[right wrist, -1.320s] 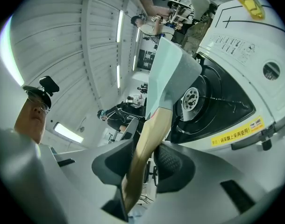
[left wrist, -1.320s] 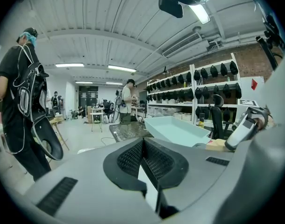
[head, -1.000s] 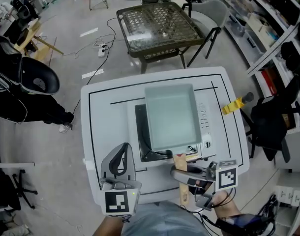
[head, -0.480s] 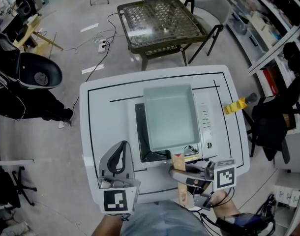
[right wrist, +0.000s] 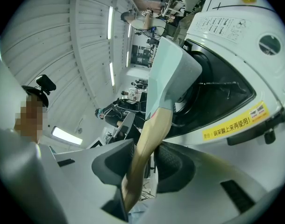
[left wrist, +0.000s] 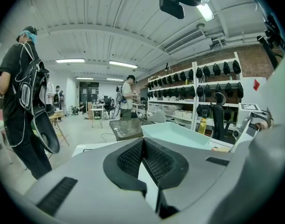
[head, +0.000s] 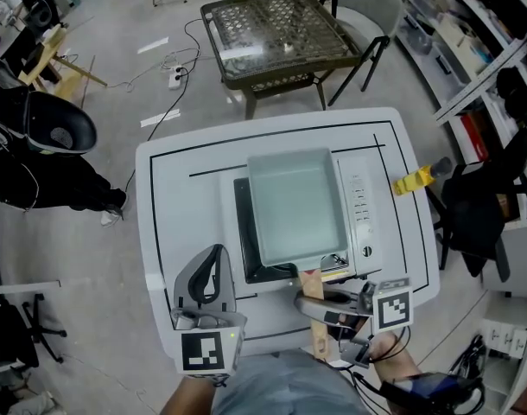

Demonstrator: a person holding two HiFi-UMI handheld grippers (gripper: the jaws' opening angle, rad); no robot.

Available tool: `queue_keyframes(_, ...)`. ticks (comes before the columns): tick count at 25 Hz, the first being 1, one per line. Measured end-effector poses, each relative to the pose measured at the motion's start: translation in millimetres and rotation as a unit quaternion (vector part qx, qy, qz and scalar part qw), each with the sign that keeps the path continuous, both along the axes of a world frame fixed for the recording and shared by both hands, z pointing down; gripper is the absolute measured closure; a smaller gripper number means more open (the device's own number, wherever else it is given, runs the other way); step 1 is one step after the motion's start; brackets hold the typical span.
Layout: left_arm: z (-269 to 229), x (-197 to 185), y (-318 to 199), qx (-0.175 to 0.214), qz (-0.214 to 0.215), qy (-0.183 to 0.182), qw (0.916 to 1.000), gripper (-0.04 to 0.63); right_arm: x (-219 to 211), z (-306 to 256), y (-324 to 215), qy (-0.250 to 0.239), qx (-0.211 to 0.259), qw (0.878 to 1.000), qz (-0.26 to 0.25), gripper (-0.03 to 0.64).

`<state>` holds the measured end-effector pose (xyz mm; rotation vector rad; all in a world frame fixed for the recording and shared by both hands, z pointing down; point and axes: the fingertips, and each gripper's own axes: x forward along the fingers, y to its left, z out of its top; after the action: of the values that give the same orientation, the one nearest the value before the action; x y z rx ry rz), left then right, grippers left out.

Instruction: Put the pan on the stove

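Observation:
A pale teal square pan sits over the black burner well of a white portable stove on the white table. Its wooden handle points toward me. My right gripper is shut on that handle near the table's front edge. In the right gripper view the handle runs between the pads up to the pan, above the stove. My left gripper rests at the front left, shut and empty. From the left gripper the pan shows ahead to the right.
A yellow object hangs at the table's right edge. Beyond the table stand a glass-topped wicker table and a chair. A person in black is at the left, shelves at the right.
Only the head view has drifted slightly. The pan and both grippers keep their places.

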<state>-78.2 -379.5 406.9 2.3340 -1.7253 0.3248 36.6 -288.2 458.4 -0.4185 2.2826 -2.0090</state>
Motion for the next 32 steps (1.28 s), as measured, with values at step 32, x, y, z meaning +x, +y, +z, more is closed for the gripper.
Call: queue_keyframes(32, 7.2, -4.4, -3.4, -0.010, 0.008, -0.013, 0.9998, 0.577, -4.8, 8.5, -1.8, -0.023, -0.010, 1.000, 0.008, 0.462)
